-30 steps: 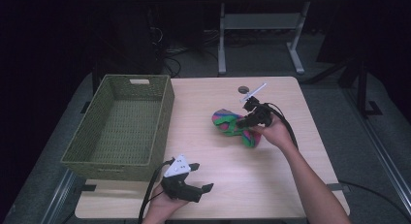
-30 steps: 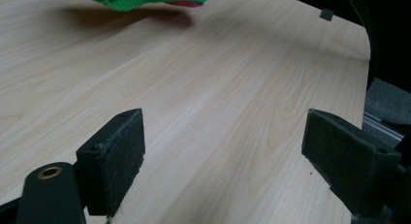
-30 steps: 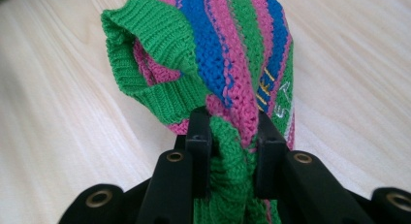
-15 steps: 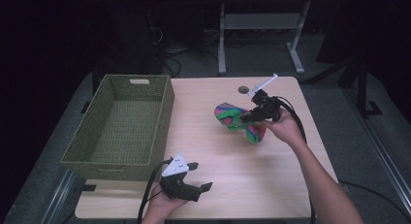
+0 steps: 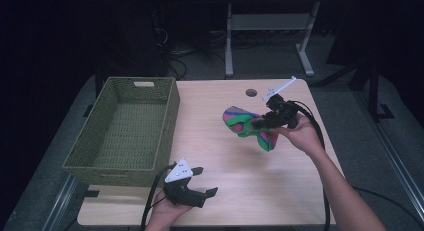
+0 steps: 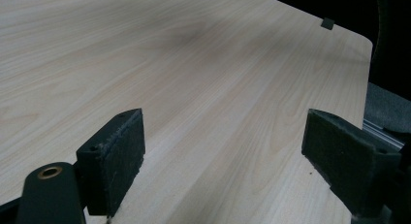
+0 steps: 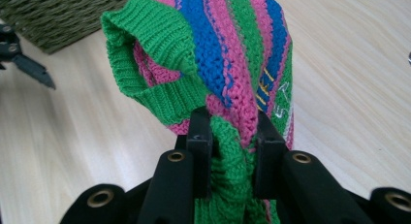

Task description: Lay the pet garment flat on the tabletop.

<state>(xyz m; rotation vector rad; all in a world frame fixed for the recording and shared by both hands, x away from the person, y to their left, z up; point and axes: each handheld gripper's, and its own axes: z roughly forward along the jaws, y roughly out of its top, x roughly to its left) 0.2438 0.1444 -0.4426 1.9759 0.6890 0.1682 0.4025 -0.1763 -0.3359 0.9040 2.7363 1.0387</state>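
A knitted garment [image 5: 244, 125] striped green, pink and blue hangs above the wooden table [image 5: 220, 156], right of centre. My right gripper [image 5: 262, 124] is shut on it, and in the right gripper view the knit [image 7: 228, 64] bunches up between the two black jaws, with my right gripper [image 7: 232, 151] pinching a green fold. My left gripper [image 5: 206, 182] rests low over the table's front edge, open. Bare wood lies between its fingers [image 6: 114, 158] in the left gripper view, my left gripper [image 6: 225, 161] holding nothing.
A green woven basket [image 5: 85, 153] stands empty on the table's left side; its corner [image 7: 53, 15] appears in the right gripper view. A round cable hole [image 5: 251, 92] sits near the table's far edge. Desk legs and cables are on the floor behind.
My right gripper has lifted the striped garment off the table and carried it slightly right and up. The left gripper has stayed put.
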